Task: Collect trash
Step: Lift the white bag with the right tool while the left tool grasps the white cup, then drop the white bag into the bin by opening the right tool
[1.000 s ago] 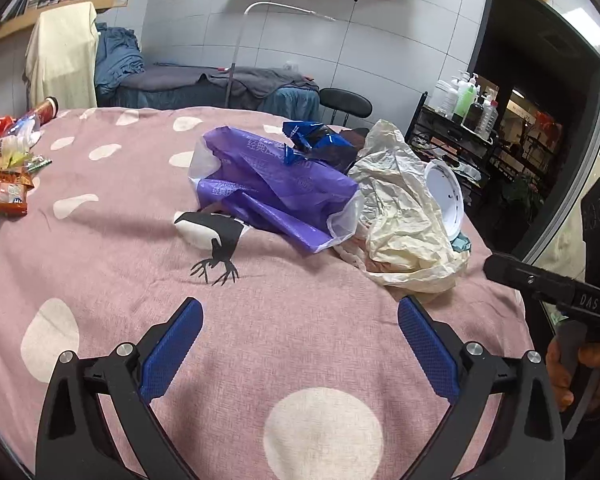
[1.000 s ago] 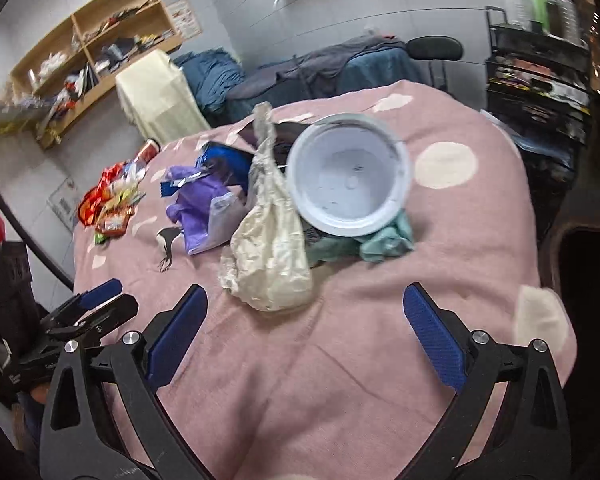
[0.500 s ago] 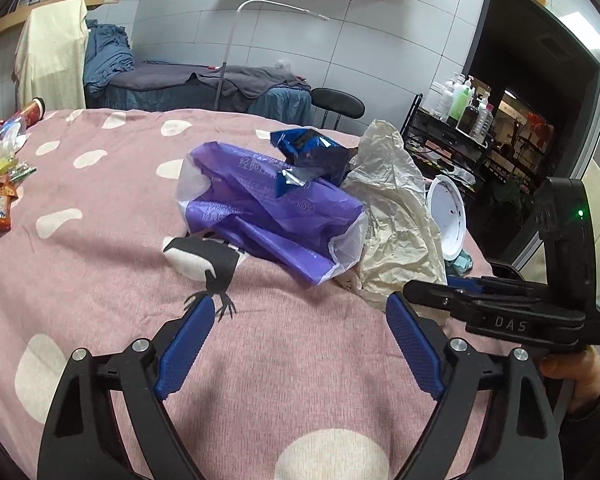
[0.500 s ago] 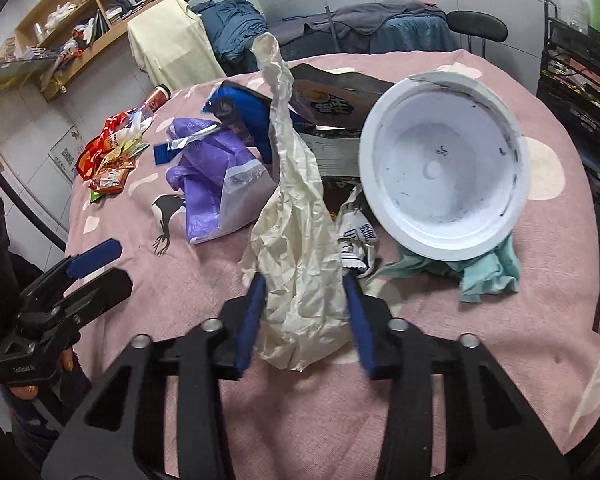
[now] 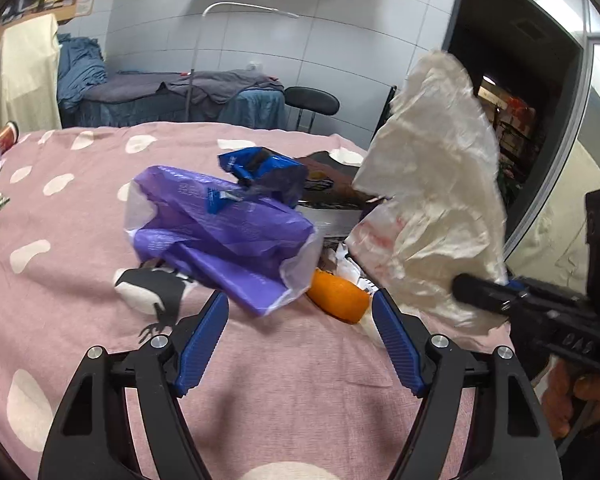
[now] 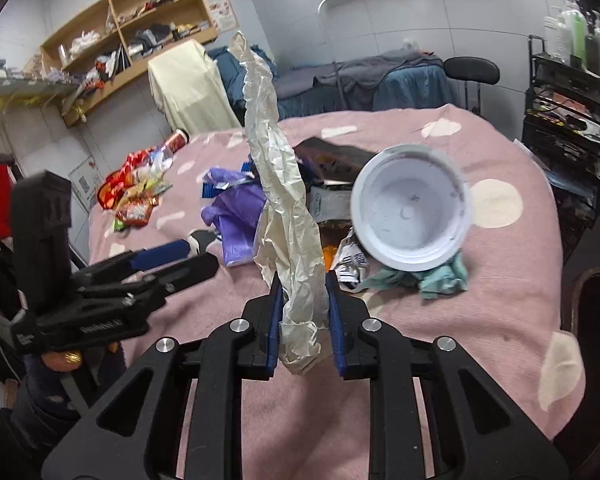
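Crumpled cream paper bag (image 5: 432, 208) fills right of left-wrist view, pinched at its lower edge by the right gripper (image 5: 496, 292). Left gripper (image 5: 300, 344) at bottom centre, jaws apart and just closing, nothing between; purple bag (image 5: 224, 236) just above.

Right-wrist view: pads (image 6: 275, 320) clamp bag's base at centre; white lid (image 6: 410, 212) right.
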The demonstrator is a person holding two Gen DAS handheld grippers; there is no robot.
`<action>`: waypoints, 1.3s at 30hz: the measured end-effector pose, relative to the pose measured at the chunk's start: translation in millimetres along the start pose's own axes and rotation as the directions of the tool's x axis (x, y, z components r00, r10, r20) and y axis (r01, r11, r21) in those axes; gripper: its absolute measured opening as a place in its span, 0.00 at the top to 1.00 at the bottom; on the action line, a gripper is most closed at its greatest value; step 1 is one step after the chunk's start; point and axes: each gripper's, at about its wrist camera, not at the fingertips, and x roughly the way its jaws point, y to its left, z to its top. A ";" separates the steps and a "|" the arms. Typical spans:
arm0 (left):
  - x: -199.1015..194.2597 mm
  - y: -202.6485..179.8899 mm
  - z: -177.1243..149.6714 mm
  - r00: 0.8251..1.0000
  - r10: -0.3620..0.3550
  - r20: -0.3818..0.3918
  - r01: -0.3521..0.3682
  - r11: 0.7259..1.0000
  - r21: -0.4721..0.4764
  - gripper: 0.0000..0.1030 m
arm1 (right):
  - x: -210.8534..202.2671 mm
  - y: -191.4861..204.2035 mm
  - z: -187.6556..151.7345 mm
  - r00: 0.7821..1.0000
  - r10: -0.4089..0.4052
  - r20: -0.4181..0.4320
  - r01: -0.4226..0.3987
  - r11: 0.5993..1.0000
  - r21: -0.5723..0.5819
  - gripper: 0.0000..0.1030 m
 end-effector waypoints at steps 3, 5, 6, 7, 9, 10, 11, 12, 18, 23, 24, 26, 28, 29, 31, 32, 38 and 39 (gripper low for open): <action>11.9 -7.5 0.6 0.999 0.048 -0.022 -0.048 0.999 0.026 0.29 | -17.6 -12.7 0.4 0.999 -0.022 0.035 0.021 0.999 0.027 0.79; 19.2 -10.9 2.3 0.998 0.061 -0.033 -0.060 0.998 0.031 0.29 | -29.9 -23.3 -0.9 0.998 -0.039 0.055 0.037 0.998 0.049 0.79; 22.7 -11.5 4.1 0.998 0.057 -0.039 -0.056 0.998 0.026 0.29 | -34.9 -27.5 -1.8 0.996 -0.052 0.066 0.049 0.997 0.056 0.79; 25.2 -12.6 5.5 0.998 0.053 -0.043 -0.052 0.998 0.023 0.29 | -41.2 -32.4 -3.3 0.994 -0.074 0.080 0.069 0.996 0.063 0.79; 28.5 -21.6 9.0 0.999 0.035 -0.042 -0.033 0.999 0.028 0.29 | -51.2 -42.5 -5.7 0.988 -0.113 0.101 0.105 0.991 0.080 0.79; 29.2 -26.8 10.4 0.999 0.020 -0.041 -0.019 0.999 0.033 0.29 | -56.7 -49.9 -7.2 0.986 -0.130 0.108 0.119 0.988 0.099 0.79; 30.7 -34.4 12.2 0.999 -0.002 -0.040 0.004 0.999 0.043 0.29 | -60.5 -55.8 -8.4 0.984 -0.139 0.110 0.126 0.985 0.114 0.79; 33.0 -42.3 14.1 0.999 -0.022 -0.042 0.025 0.998 0.054 0.29 | -62.2 -59.6 -9.1 0.983 -0.146 0.112 0.132 0.984 0.124 0.79; 63.8 -75.2 31.5 0.995 -0.064 -0.070 0.070 0.994 0.081 0.38 | -82.4 -80.0 -20.0 0.971 -0.196 0.136 0.172 0.970 0.173 0.79; 95.9 -82.0 49.0 0.993 -0.039 -0.111 0.046 0.997 0.059 0.50 | -91.5 -86.6 -30.5 0.963 -0.228 0.145 0.199 0.961 0.192 0.79; 101.1 -82.0 50.7 0.992 -0.035 -0.122 0.042 0.998 0.052 0.58 | -93.2 -88.0 -32.2 0.962 -0.230 0.146 0.200 0.960 0.196 0.79; 108.5 -80.1 52.1 0.990 -0.024 -0.137 0.030 0.999 0.039 0.74 | -97.4 -93.3 -36.2 0.960 -0.238 0.149 0.205 0.956 0.208 0.79; 109.9 -77.9 52.7 0.991 -0.017 -0.133 0.021 0.999 0.028 0.85 | -101.3 -98.8 -39.2 0.957 -0.248 0.154 0.211 0.952 0.221 0.79; 107.7 -76.8 51.8 0.992 -0.015 -0.125 0.017 1.000 0.021 0.87 | -103.4 -101.5 -41.1 0.954 -0.253 0.158 0.214 0.950 0.229 0.79; 101.8 -74.4 51.5 0.995 -0.014 -0.104 0.015 1.000 0.010 0.92 | -107.1 -105.9 -44.4 0.950 -0.264 0.165 0.221 0.944 0.243 0.79; 98.4 -73.8 49.7 0.995 -0.017 -0.096 0.017 1.000 0.006 0.92 | -109.1 -108.5 -45.9 0.948 -0.272 0.168 0.225 0.941 0.252 0.79; 65.7 -81.1 44.3 0.998 -0.055 -0.036 0.055 0.998 0.006 0.93 | -125.4 -128.2 -52.3 0.916 -0.347 0.199 0.281 0.912 0.299 0.79; 58.7 -83.7 43.0 0.997 -0.074 -0.025 0.074 0.997 0.001 0.93 | -128.9 -132.0 -53.7 0.909 -0.364 0.204 0.293 0.905 0.309 0.79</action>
